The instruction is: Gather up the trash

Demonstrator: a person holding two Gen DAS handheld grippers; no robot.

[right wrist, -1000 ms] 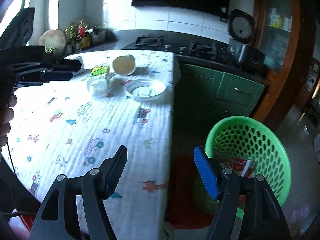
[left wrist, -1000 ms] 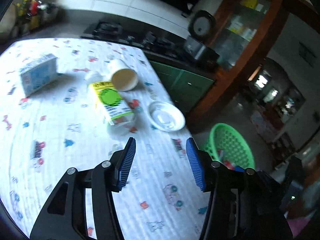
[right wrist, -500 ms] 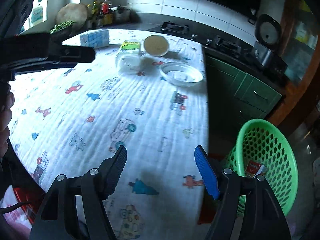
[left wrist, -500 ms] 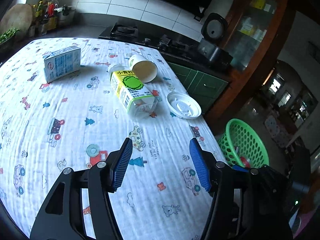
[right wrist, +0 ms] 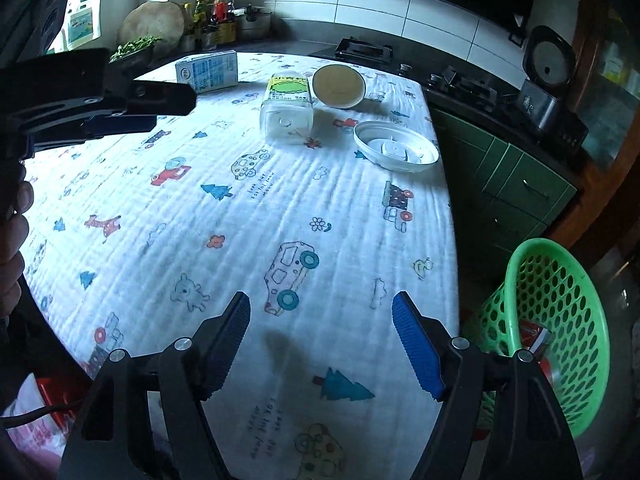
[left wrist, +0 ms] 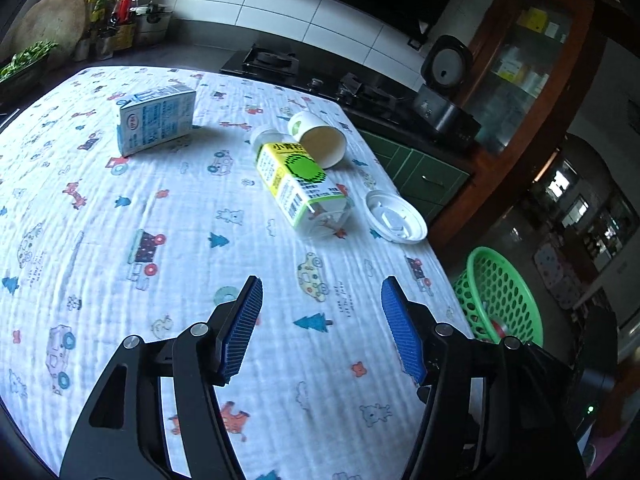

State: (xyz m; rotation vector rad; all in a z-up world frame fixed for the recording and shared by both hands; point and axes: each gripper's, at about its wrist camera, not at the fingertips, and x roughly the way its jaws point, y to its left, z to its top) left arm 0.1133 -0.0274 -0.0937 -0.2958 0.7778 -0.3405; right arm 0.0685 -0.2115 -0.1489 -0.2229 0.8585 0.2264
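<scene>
Basket (right wrist: 560, 320) at 4 o'clock beside table, red item already inside. 4 pieces left on tablecloth (left wrist: 120, 240): carton (left wrist: 156, 120) 11 o'clock, bottle (left wrist: 300, 184), cup (left wrist: 320, 140), lid (left wrist: 396, 216) 1 o'clock. Left gripper (left wrist: 320, 320) and right gripper (right wrist: 320, 340) both empty, jaws opening.

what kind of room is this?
Most likely a home kitchen: a gas hob set in the counter, a rice cooker beside it, and sauce bottles along the tiled wall.
</scene>
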